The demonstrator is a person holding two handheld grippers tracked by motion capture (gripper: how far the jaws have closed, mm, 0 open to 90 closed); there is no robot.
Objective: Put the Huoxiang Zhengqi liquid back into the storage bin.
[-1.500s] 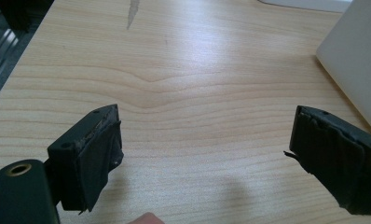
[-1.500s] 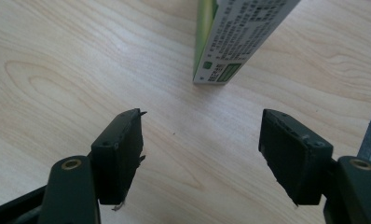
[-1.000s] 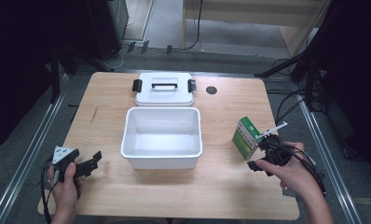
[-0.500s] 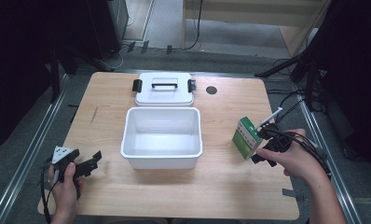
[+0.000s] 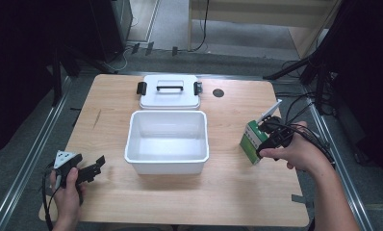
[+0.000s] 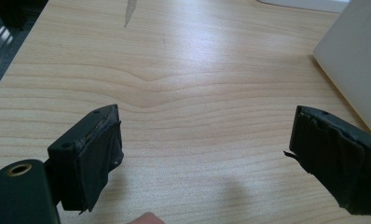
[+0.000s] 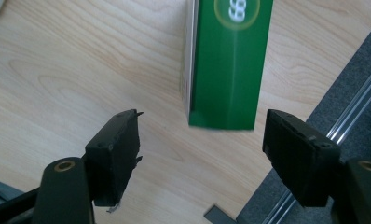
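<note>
The green carton (image 7: 225,60) stands upright near the right edge of the table (image 5: 237,192), and I see it dead ahead of my right gripper (image 7: 202,154), just beyond the jaw tips and centred in the gap. Those jaws are spread wide and hold nothing; the carton's long axis runs up, away from the table, so I judge a straight push forward would bracket it. My right hand (image 5: 300,151) is by far the nearer. My left gripper (image 6: 207,154), near the front-left corner, is also wide open and empty over bare wood. Left of the carton sits the open white bin (image 5: 167,142), nothing between them. Beyond it, toward the far edge, lies the lid (image 5: 170,91).
</note>
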